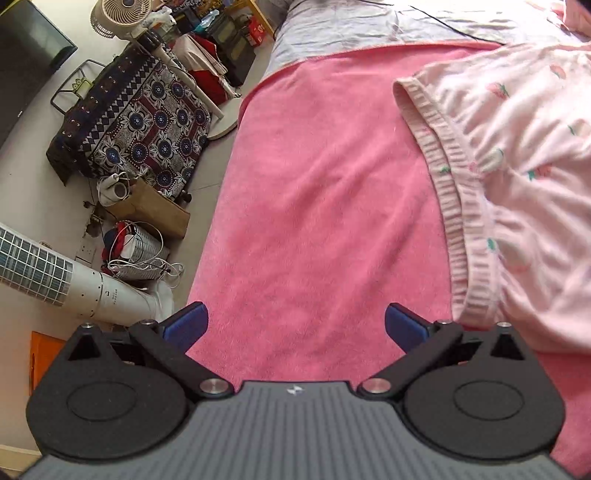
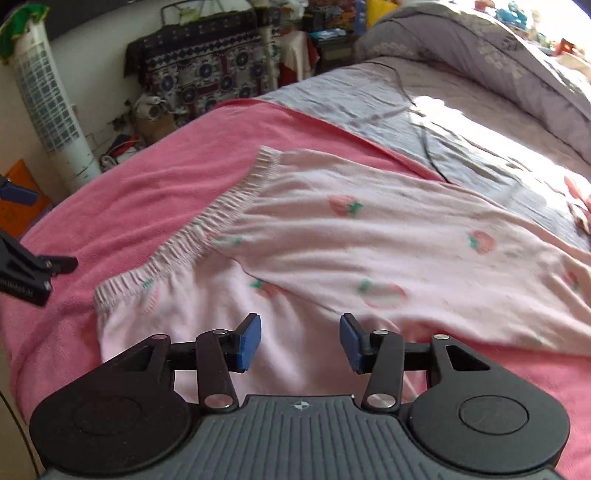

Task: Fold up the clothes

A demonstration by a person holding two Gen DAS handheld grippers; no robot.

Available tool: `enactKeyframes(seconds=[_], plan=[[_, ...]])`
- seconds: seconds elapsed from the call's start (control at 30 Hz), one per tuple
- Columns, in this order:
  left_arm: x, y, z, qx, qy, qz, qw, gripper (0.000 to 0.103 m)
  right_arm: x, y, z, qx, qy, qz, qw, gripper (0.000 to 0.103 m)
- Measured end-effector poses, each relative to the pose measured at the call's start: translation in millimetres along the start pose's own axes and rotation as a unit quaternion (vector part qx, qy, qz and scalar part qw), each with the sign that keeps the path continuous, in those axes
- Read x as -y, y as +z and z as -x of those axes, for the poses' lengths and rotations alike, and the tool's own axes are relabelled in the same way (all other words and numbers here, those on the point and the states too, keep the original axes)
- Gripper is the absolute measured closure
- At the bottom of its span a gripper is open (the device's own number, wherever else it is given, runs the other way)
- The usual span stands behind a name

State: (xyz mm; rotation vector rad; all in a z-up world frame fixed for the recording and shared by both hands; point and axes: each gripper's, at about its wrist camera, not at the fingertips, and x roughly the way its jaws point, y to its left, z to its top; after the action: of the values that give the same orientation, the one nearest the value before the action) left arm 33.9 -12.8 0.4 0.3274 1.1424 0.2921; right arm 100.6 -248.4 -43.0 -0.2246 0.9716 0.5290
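Both grippers hold nothing: left gripper (image 1: 296, 325) spread wide over the pink blanket (image 1: 314, 206), right gripper (image 2: 300, 341) partly open above the strawberry-print pants (image 2: 369, 240). Beyond, the elastic waistband (image 2: 207, 229) lies rumpled; better to pinch its two corners, then fold evenly.

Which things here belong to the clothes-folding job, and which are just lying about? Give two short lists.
Belongs to the job:
pink strawberry-print garment, lying on the blanket
pink blanket, the folding surface
left tongs, open
right tongs, open

Just lying about:
tower fan
patterned cloth
round fan
brown paper bag
black cable
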Motion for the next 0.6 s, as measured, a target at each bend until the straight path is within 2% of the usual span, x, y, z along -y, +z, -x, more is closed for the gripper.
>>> enactKeyframes(seconds=[0.1, 0.13, 0.2, 0.3, 0.4, 0.47, 0.53, 0.6], plan=[[19, 19, 5, 0.024, -0.042, 0.008, 0.9988, 0.000, 50, -49, 36, -0.035, -0.075, -0.087, 0.993, 0.052], [29, 22, 6, 0.031, -0.053, 0.001, 0.9981, 0.000, 70, -65, 47, -0.048, -0.100, -0.119, 0.987, 0.052], [55, 30, 8, 0.043, -0.075, -0.024, 0.9960, 0.000, 114, -99, 71, -0.076, -0.160, -0.183, 0.967, 0.051], [96, 34, 15, 0.044, -0.116, -0.054, 0.9907, 0.000, 166, -146, 106, -0.089, -0.255, -0.267, 0.925, 0.051], [132, 31, 23, 0.043, -0.154, -0.083, 0.9836, 0.000, 211, -191, 141, -0.085, -0.339, -0.355, 0.867, 0.047], [156, 24, 30, 0.049, -0.155, -0.120, 0.9795, 0.000, 240, -224, 162, -0.083, -0.378, -0.407, 0.827, 0.047], [178, 14, 35, 0.057, -0.149, -0.160, 0.9741, 0.000, 264, -252, 175, -0.079, -0.403, -0.442, 0.798, 0.047], [191, 6, 38, 0.055, -0.143, -0.185, 0.9706, 0.000, 282, -275, 181, -0.073, -0.412, -0.469, 0.778, 0.047]])
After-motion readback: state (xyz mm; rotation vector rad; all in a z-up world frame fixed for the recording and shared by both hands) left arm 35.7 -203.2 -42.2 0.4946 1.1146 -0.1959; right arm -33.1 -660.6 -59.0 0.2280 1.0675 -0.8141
